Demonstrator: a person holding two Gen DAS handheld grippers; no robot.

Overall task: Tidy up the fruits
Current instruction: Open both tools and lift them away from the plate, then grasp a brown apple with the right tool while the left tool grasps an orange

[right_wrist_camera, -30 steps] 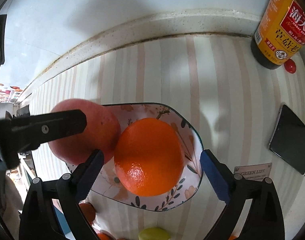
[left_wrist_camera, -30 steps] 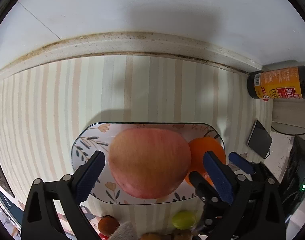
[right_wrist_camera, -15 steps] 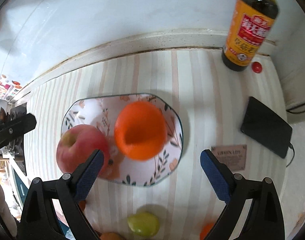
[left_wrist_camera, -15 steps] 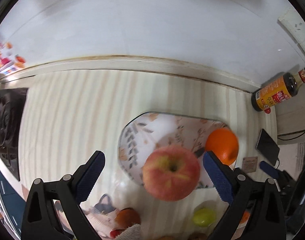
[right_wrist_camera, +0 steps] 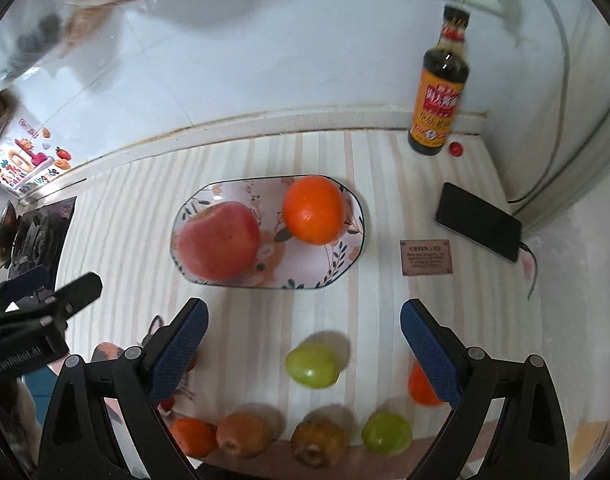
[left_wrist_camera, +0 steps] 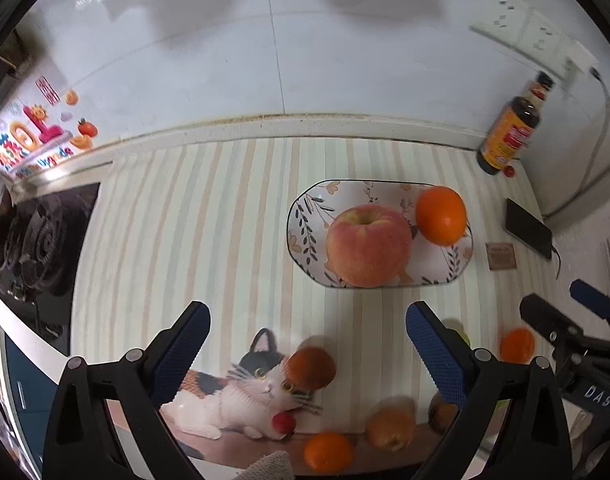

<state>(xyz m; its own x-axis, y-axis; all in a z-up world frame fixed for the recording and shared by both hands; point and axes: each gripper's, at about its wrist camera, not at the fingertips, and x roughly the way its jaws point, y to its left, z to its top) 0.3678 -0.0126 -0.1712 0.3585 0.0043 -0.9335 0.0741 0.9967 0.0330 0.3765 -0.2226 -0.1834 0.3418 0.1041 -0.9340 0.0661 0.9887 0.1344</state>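
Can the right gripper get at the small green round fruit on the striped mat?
Probably yes. The right gripper is open and empty, and the small green round fruit lies just ahead between its fingers, with nothing covering it.

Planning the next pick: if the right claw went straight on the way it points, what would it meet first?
Probably the green fruit lying between the open right claw fingers, short of the plate; depth is uncertain.

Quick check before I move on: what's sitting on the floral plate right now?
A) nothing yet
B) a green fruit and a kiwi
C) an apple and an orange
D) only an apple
C: the right wrist view shows the red apple and the orange resting side by side on the floral plate, while the green fruit lies on the counter in front of it.
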